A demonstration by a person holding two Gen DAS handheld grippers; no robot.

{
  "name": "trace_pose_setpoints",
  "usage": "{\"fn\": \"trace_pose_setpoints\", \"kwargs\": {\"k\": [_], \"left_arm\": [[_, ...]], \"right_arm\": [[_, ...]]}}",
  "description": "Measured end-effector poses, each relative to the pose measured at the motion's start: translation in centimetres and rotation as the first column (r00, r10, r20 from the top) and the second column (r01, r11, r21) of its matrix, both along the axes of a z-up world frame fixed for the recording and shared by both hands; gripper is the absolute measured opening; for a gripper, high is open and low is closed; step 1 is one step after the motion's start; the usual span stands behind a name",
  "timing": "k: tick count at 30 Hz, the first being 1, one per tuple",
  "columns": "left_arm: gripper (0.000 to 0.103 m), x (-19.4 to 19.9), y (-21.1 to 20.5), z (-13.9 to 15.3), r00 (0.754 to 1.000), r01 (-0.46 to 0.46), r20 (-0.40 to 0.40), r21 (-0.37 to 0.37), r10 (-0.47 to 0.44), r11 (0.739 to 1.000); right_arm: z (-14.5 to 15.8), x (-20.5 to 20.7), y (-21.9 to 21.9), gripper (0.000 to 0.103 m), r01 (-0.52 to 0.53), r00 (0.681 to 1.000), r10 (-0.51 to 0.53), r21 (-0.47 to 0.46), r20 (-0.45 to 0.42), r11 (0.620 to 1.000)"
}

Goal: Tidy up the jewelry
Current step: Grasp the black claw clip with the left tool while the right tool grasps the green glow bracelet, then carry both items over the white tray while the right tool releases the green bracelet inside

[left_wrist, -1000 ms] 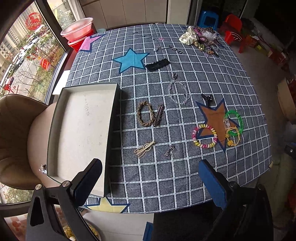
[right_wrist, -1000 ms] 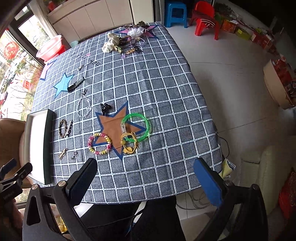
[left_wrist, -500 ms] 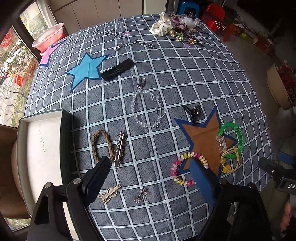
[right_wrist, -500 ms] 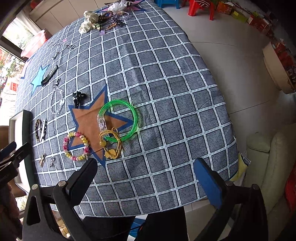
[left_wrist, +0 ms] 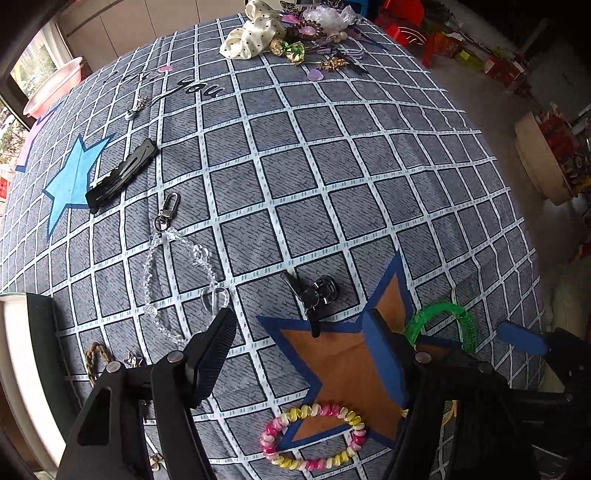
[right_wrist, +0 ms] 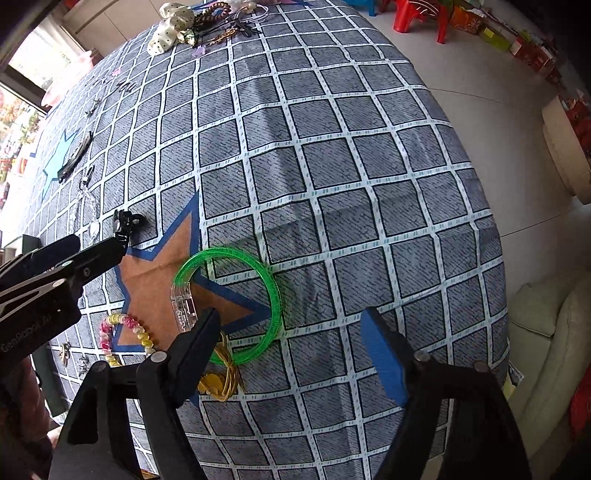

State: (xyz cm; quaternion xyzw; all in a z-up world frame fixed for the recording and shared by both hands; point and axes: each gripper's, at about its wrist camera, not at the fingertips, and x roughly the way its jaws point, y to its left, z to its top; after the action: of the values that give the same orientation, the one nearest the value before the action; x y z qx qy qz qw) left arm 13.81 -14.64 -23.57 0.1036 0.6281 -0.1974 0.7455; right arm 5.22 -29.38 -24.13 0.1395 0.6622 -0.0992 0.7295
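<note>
Jewelry lies on a checked grey tablecloth. My left gripper (left_wrist: 301, 345) is open and empty, low over the brown star, just short of a black hair claw (left_wrist: 314, 295). A pink-yellow coil bracelet (left_wrist: 314, 435) lies under it, a clear bead chain (left_wrist: 177, 280) to its left. My right gripper (right_wrist: 291, 332) is open and empty, above a green bangle (right_wrist: 273, 291) and a yellow hair tie (right_wrist: 221, 380). The left gripper (right_wrist: 62, 266) also shows in the right wrist view, near the claw (right_wrist: 127, 221).
A white tray (left_wrist: 14, 354) sits at the table's left edge. A black barrette (left_wrist: 120, 175), a braided ring (left_wrist: 94, 356) and a heap of scrunchies and trinkets (left_wrist: 280, 33) at the far edge. Red stools and a sofa stand beyond the table.
Both grippers have moved forward and down toward the table. The left one shifted right, from the tray to the brown star; the right one closed in on the green bangle.
</note>
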Motion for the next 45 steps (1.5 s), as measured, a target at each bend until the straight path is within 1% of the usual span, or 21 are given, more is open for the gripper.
{"fn": "trace_pose_setpoints", "kwargs": {"k": [1,2,3,4,6,7,8,9,10,11,12,14,18,20,25,29,31,34,38,41,45], "left_arm": [[0.065,0.1,-0.2,-0.3,1.0,0.005,-0.002,0.006,-0.005,1.0],[0.06,0.2,-0.4,-0.7,1.0,0.01,-0.011,0.011,-0.01,1.0],[0.059,0.2,-0.6,-1.1,1.0,0.01,-0.019,0.015,-0.01,1.0],[0.059,0.2,-0.7,-1.1,1.0,0.01,-0.001,0.017,-0.01,1.0],[0.05,0.2,-1.0,-1.1,1.0,0.023,0.017,0.026,-0.024,0.999],[0.036,0.1,-1.2,-1.1,0.999,0.033,0.028,0.029,-0.034,0.999],[0.031,0.2,-1.4,-1.1,0.999,0.041,0.03,0.027,-0.042,0.999],[0.031,0.4,-1.9,-1.1,0.999,0.043,0.027,0.022,-0.043,0.999],[0.031,0.5,-1.8,-1.1,0.999,0.038,0.02,0.01,-0.038,0.999],[0.031,0.7,-1.8,-0.9,0.999,0.028,0.018,0.003,-0.028,1.0],[0.031,0.8,-1.9,-0.7,1.0,0.018,0.02,-0.002,-0.018,1.0],[0.031,0.8,-1.3,0.1,1.0,0.004,0.023,-0.02,-0.004,1.0],[0.031,0.5,0.7,2.8,0.999,-0.006,0.044,-0.053,0.008,0.999],[0.031,0.1,1.6,3.9,0.998,-0.013,0.053,-0.063,0.016,0.998],[0.031,-1.8,4.4,5.9,0.996,-0.056,0.066,-0.089,0.062,0.994],[0.031,-3.2,7.6,7.1,0.991,-0.102,0.074,-0.105,0.11,0.989],[0.031,-3.8,9.5,7.8,0.987,-0.129,0.08,-0.111,0.139,0.985],[0.031,-4.6,12.7,8.7,0.977,-0.173,0.106,-0.102,0.184,0.98],[0.031,-4.6,18.0,9.4,0.954,-0.261,0.128,-0.094,0.272,0.961],[0.031,-4.3,22.7,9.6,0.926,-0.339,0.147,-0.083,0.348,0.937],[0.031,-3.1,28.9,8.9,0.886,-0.432,0.163,-0.057,0.435,0.9]], "right_arm": [[-0.4,0.1,0.2,0.07,-0.007,1.0,0.007,0.002,-0.003,1.0],[-0.7,0.2,0.3,0.067,-0.011,1.0,0.011,0.005,-0.005,1.0],[-1.1,0.4,0.6,0.06,-0.015,1.0,0.015,0.004,-0.007,1.0],[-1.1,0.5,0.9,0.059,-0.025,1.0,0.025,-0.02,0.004,0.999],[-1.2,0.8,1.7,0.053,-0.052,0.999,0.053,-0.046,0.011,0.998],[-1.2,1.0,2.0,0.048,-0.063,0.998,0.064,-0.055,0.014,0.996],[-1.3,1.1,2.3,0.045,-0.071,0.997,0.073,-0.069,0.015,0.995],[-1.3,1.6,3.2,0.035,-0.077,0.997,0.078,-0.084,0.014,0.994],[-1.3,1.8,3.6,0.02,-0.081,0.996,0.083,-0.093,0.018,0.992],[-1.3,2.0,3.9,0.012,-0.082,0.996,0.084,-0.08,0.023,0.993],[-1.3,2.3,4.4,0.008,-0.077,0.997,0.079,-0.07,0.023,0.995],[-0.6,2.4,4.3,0.008,-0.062,0.997,0.064,-0.044,0.039,0.997],[1.5,2.3,2.8,0.007,-0.024,0.996,0.023,0.007,0.089,1.0],[2.4,2.4,2.5,0.008,-0.017,0.994,0.015,0.015,0.108,1.0],[4.1,2.7,2.3,0.008,-0.033,0.991,0.03,0.026,0.134,0.999],[5.1,1.9,1.9,0.008,-0.065,0.988,0.059,0.034,0.142,0.997],[6.2,1.3,2.0,0.008,-0.087,0.986,0.08,0.039,0.144,0.995],[7.3,1.2,3.9,0.008,-0.139,0.98,0.128,0.059,0.152,0.989],[8.6,2.9,9.0,0.008,-0.238,0.959,0.222,0.077,0.174,0.968],[9.3,5.0,13.9,0.008,-0.319,0.935,0.297,0.093,0.193,0.943],[9.3,7.8,21.1,0.008,-0.423,0.894,0.396,0.107,0.209,0.9]]}}
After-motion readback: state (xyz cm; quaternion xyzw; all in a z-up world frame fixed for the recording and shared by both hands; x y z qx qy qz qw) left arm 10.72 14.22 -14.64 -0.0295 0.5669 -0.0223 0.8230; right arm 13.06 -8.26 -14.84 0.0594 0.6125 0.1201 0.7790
